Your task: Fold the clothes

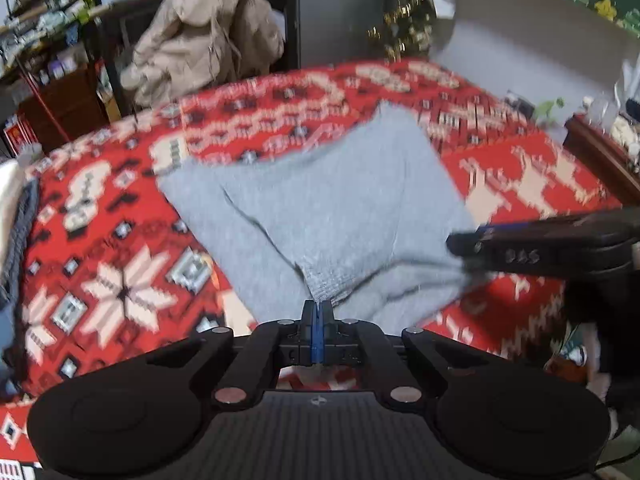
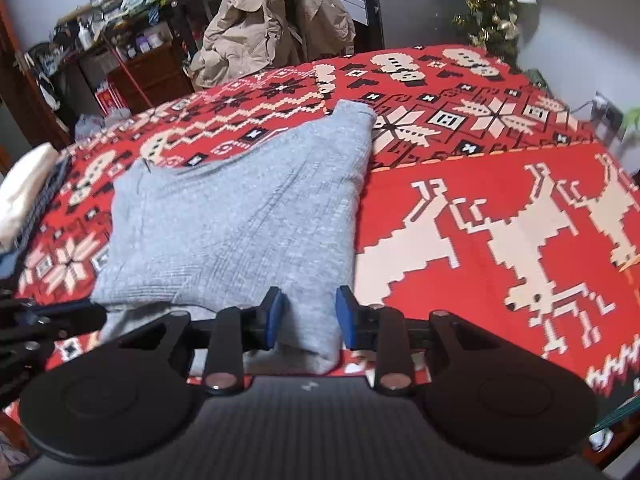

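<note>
A grey knitted sweater (image 1: 320, 200) lies partly folded on a bed with a red patterned blanket (image 1: 120, 240). My left gripper (image 1: 317, 312) is shut on the sweater's ribbed hem at its near edge. My right gripper (image 2: 308, 316) sits low over the sweater (image 2: 240, 220) at its near right corner. Its blue pads (image 2: 275, 312) straddle a thick fold of the cloth, which lies smooth between them and does not look squeezed. In the left wrist view the right gripper (image 1: 472, 246) reaches in from the right at the sweater's edge. The left gripper (image 2: 92, 314) shows dark at the left in the right wrist view.
A stack of folded white and dark clothes (image 2: 28, 196) lies at the bed's left edge. Behind the bed hang a beige jacket (image 2: 272, 20), cluttered shelves (image 2: 120, 8) and a small decorated tree (image 2: 492, 12). A wooden side table (image 1: 600, 152) stands at the right.
</note>
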{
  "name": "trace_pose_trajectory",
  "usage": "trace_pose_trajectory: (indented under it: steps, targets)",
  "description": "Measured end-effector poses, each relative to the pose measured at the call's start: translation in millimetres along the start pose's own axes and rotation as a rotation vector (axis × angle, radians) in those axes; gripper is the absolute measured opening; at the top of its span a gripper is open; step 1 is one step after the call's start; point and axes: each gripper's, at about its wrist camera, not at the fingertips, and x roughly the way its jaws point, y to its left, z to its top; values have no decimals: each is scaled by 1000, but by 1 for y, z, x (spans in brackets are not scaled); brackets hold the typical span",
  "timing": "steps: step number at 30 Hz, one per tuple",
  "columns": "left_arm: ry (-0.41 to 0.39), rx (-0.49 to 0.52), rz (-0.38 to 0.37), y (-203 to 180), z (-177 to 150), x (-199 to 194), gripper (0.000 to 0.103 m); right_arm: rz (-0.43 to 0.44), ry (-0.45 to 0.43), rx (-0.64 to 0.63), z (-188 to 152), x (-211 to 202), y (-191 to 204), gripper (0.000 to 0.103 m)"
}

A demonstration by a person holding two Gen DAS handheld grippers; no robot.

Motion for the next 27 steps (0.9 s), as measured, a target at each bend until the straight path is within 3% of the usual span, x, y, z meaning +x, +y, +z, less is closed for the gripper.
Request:
trace_pose_trajectory:
  steps: [4, 11, 12, 14, 16, 18, 22, 27]
  targets:
    - [26, 4, 2, -2, -6, 7, 2, 3, 7, -43, -6, -6, 2, 34]
    - [48, -134, -54, 21, -3, -6, 8, 36, -28, -34, -7, -30, -4, 49]
    - [46, -154, -60, 24, -3, -10, 12, 33, -36, -39, -7, -33, -4, 54]
    - [37, -184, -65, 28, -2, -18, 31, 29, -45, -50, -5, -38, -2, 63]
    - [21, -199, -62, 30, -1, -26, 41, 25, -56, -63, -5, -44, 0, 74]
    - [11, -210, -63, 30, 0, -33, 43, 18, -68, -71, -5, -50, 2, 88]
    - [-10, -237, -62, 32, 1, -44, 54, -3, -97, -70, -6, -64, 5, 101]
    - [-37, -234, -31, 31, 1, -59, 62, -48, -125, -87, -6, -81, 5, 102]
